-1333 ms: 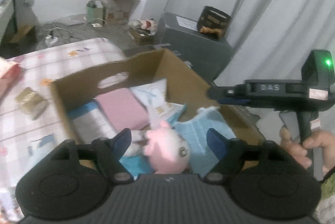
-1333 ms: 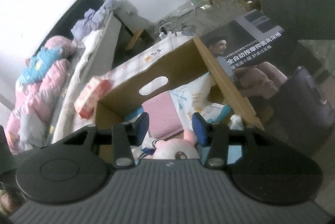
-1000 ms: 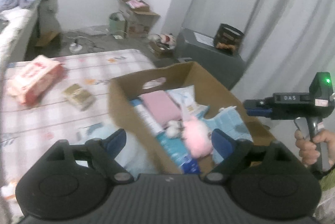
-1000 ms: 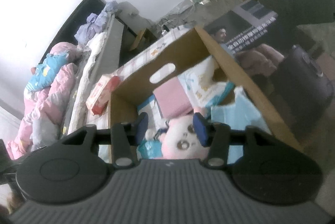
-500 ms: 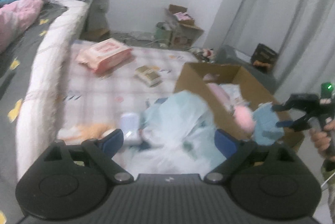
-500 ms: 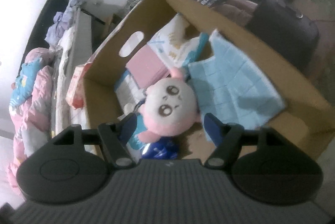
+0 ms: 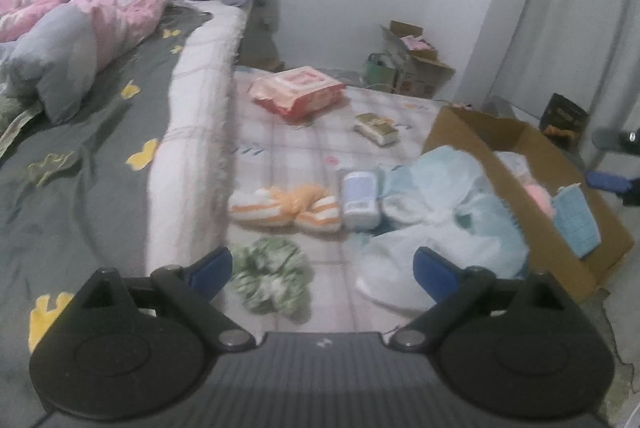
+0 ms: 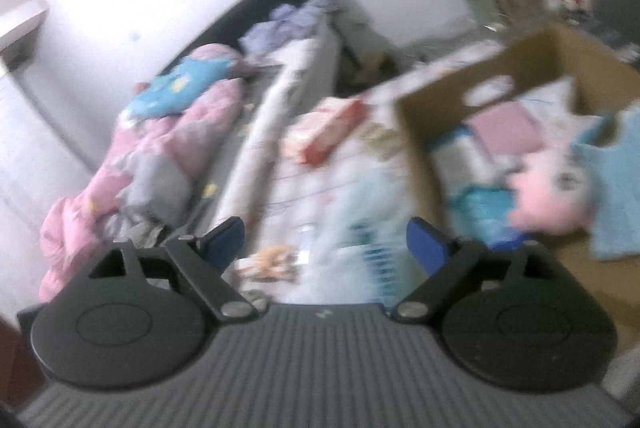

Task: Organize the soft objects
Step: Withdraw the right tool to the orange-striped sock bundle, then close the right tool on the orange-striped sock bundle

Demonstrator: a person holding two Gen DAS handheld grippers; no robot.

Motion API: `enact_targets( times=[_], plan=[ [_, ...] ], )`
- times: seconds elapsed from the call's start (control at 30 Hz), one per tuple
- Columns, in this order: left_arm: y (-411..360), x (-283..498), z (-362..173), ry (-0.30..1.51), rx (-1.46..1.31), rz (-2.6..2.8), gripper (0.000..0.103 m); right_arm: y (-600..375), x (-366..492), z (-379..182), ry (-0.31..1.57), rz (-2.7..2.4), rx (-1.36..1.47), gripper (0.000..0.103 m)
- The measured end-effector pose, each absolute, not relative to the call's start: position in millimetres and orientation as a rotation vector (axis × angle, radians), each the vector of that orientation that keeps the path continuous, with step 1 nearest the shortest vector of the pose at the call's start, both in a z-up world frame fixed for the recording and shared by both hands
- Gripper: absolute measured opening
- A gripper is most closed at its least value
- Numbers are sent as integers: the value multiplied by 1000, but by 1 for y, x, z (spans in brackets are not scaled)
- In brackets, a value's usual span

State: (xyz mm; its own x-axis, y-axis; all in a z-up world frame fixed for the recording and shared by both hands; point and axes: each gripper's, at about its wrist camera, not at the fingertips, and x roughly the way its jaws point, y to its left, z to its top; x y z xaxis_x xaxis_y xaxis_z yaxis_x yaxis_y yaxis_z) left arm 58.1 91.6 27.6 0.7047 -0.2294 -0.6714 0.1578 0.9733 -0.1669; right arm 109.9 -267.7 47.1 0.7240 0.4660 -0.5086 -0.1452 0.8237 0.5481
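A cardboard box [image 7: 568, 228] stands at the right of the checked mat [image 7: 288, 151]; in the right wrist view the box [image 8: 420, 163] holds a pink plush [image 8: 548, 195], a light blue cloth [image 8: 616, 187] and packets. On the mat lie a green scrunchie [image 7: 272, 276], an orange striped soft toy [image 7: 288, 207], a white pack [image 7: 360, 197] and a pale blue garment [image 7: 436, 211]. My left gripper [image 7: 322, 270] is open and empty above the scrunchie. My right gripper [image 8: 325, 244] is open and empty, left of the box; its tip [image 7: 612, 179] shows at the far right.
A bed [image 7: 100, 131] with pink and blue bedding runs along the left. A red and white wipes pack [image 7: 298, 91] and a small gold pack [image 7: 376, 127] lie farther back on the mat. Cartons [image 7: 412, 67] stand by the far wall, curtains [image 7: 580, 7] at the right.
Both grippers pulled back from the box and swung left toward the mat. The right gripper opened and let the pink plush go; it lies in the box.
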Motion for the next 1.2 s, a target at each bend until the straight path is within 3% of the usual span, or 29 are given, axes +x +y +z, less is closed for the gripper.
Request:
enact_targets(
  times=[0.5, 0.6, 0.73, 0.83, 1.03, 1.2],
  plan=[
    [99, 102, -8, 715, -96, -222, 95, -78, 229, 43, 960, 666, 100, 87],
    [93, 126, -17, 742, -84, -248, 89, -48, 261, 32, 1021, 718, -15, 87],
    [90, 156, -34, 808, -97, -265, 72, -16, 302, 5, 1121, 797, -101, 87],
    [91, 173, -46, 853, -119, -271, 67, -6, 325, -18, 1162, 825, -149, 84],
    [92, 195, -62, 920, -148, -277, 65, 5, 357, -67, 1267, 879, -137, 79],
    [92, 207, -73, 963, -172, -263, 65, 8, 366, -95, 1344, 890, -123, 67]
  ],
)
